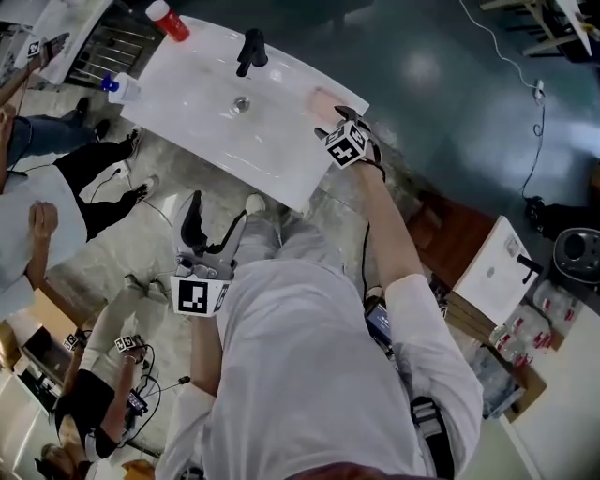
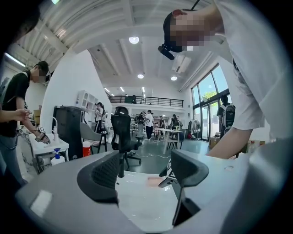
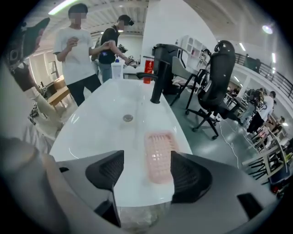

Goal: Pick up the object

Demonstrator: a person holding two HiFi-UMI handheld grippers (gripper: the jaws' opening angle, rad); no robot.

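Observation:
A pink slotted tray [image 3: 159,153] lies flat on the near right end of a white sink top [image 3: 100,132]. My right gripper [image 3: 146,171] hangs just over it, open: the tray's near end sits between the jaws, close to the right pad, with a clear gap to the left pad. In the head view the right gripper [image 1: 334,120] is at the sink's right corner, beside the pink tray [image 1: 322,99]. My left gripper [image 1: 212,231] is held low in front of the sink's edge, open and empty. Beyond the left gripper [image 2: 149,172], the pink tray [image 2: 153,181] shows far off on the sink.
A black faucet [image 1: 251,49] and a drain [image 1: 242,104] sit mid-sink. A red bottle [image 1: 169,19] and a blue-capped pump bottle [image 1: 122,87] stand at the far left end. People [image 1: 37,216] stand left of the sink. A black office chair [image 3: 215,100] is beyond it.

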